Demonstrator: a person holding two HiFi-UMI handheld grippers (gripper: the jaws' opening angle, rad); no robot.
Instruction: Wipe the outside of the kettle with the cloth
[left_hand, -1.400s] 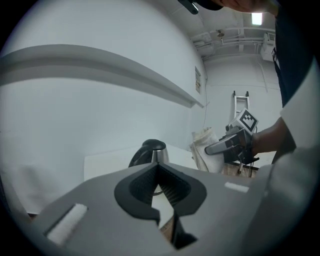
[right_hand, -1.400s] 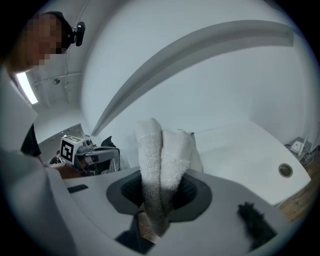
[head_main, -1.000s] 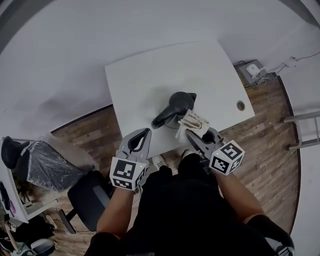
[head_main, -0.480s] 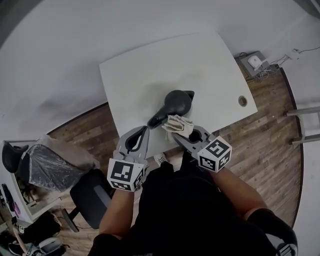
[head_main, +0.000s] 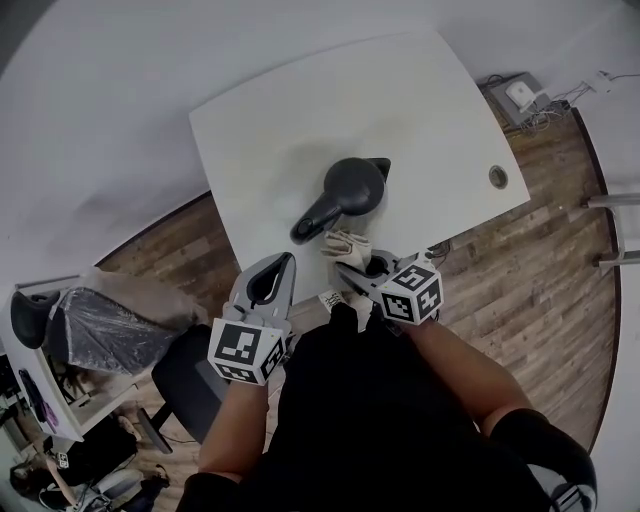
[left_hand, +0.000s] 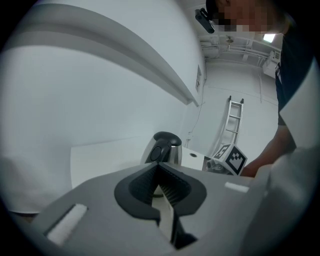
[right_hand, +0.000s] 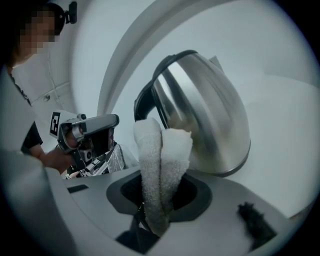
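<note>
A steel kettle (head_main: 355, 185) with a black lid and a black handle (head_main: 310, 222) stands near the front edge of the white table (head_main: 270, 120). My right gripper (head_main: 352, 262) is shut on a folded off-white cloth (head_main: 345, 244), which it holds at the kettle's near side, beside the handle. In the right gripper view the cloth (right_hand: 161, 160) stands up from the jaws, its tip against or just short of the shiny kettle (right_hand: 207, 112). My left gripper (head_main: 281, 264) hangs off the table's front edge, left of the handle, shut and empty. The left gripper view shows the kettle (left_hand: 164, 147) ahead.
The table has a round cable hole (head_main: 498, 176) at its right side. A dark office chair (head_main: 190, 378) and a plastic-wrapped item (head_main: 95, 330) stand on the wooden floor at the left. A box with cables (head_main: 518, 93) lies behind the table, and a ladder (left_hand: 232, 120) leans on the wall.
My right gripper has carried the cloth leftward along the kettle's near side, from its right flank to beside the handle. The left gripper has stayed where it was.
</note>
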